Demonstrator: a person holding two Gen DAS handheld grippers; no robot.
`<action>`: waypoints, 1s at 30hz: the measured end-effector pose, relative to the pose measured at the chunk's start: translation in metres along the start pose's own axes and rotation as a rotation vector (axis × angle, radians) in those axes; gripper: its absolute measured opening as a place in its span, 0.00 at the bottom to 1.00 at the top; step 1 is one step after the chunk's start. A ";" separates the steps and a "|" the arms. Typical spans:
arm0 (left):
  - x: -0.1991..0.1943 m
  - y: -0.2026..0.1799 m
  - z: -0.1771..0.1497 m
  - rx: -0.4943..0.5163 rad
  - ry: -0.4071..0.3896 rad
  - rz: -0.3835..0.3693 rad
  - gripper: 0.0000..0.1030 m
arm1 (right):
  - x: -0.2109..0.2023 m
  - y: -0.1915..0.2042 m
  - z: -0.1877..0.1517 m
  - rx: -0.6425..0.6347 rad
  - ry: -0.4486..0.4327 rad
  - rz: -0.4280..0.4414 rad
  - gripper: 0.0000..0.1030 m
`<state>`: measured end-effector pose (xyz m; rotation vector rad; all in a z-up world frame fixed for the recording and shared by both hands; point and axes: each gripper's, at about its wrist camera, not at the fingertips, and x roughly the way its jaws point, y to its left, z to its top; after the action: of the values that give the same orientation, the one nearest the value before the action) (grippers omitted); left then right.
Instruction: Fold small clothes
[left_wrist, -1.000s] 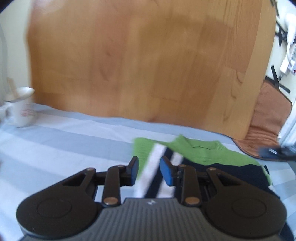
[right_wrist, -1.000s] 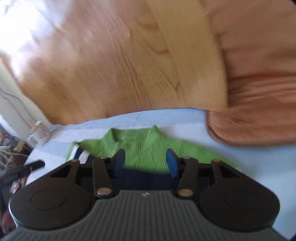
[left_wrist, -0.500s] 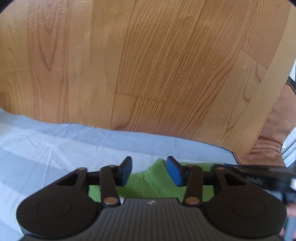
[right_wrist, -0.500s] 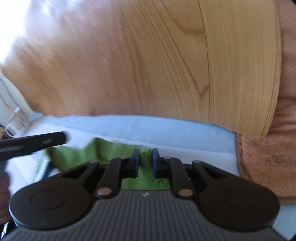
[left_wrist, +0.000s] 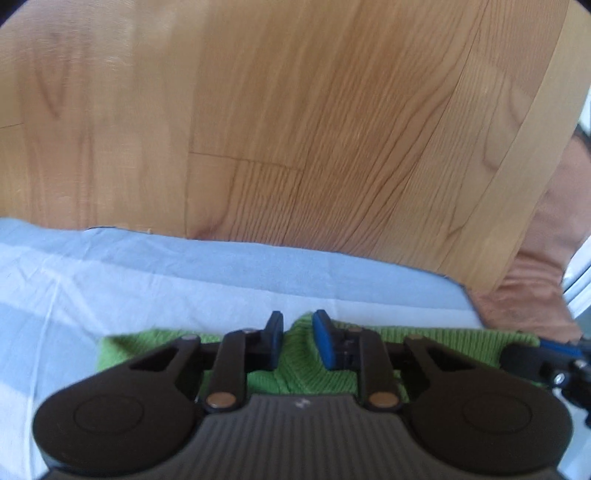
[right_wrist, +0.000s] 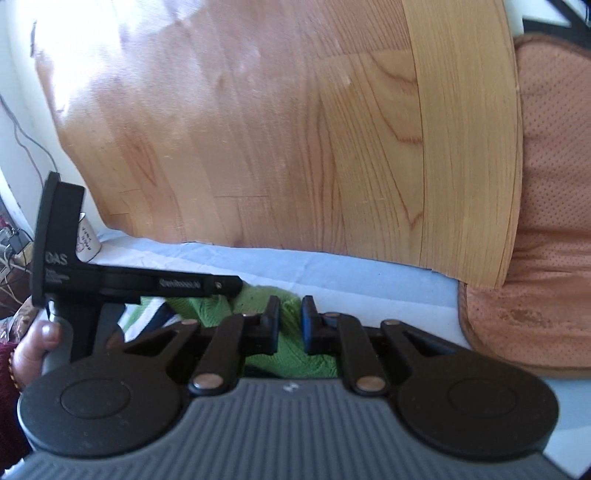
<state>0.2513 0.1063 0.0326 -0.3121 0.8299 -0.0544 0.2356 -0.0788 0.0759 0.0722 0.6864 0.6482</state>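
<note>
Had just closed the jaws of the left gripper (left_wrist: 298, 339) to a narrow gap, pinching a raised ridge of the green sweater (left_wrist: 443, 343) between the pads. Had just done likewise with the right gripper (right_wrist: 290, 325) — nearly shut, green knit caught in the slit. Gripped both points along the far edge, probably to lift that edge evenly and carry it over for a fold. Found the sweater lying flat at 6 o'clock in both views, on a pale blue striped sheet (left_wrist: 184, 280). Saw wood-grain floor (left_wrist: 332, 129) from 10 to 1 o'clock, a brown mat (right_wrist: 546, 184) at 3 o'clock, and a white mug (right_wrist: 88, 242) at 9 o'clock — well apart from the sweater.
</note>
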 end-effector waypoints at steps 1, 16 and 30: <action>-0.009 0.002 -0.002 -0.015 -0.012 -0.010 0.17 | -0.006 0.004 -0.002 -0.006 -0.010 -0.003 0.14; -0.213 0.000 -0.132 0.009 -0.303 -0.129 0.13 | -0.148 0.084 -0.115 -0.129 -0.178 0.012 0.14; -0.265 0.031 -0.247 0.004 -0.180 -0.136 0.29 | -0.161 0.117 -0.218 -0.120 -0.144 -0.015 0.30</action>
<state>-0.1110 0.1185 0.0576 -0.3641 0.6296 -0.1524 -0.0541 -0.1092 0.0283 0.0030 0.5084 0.6621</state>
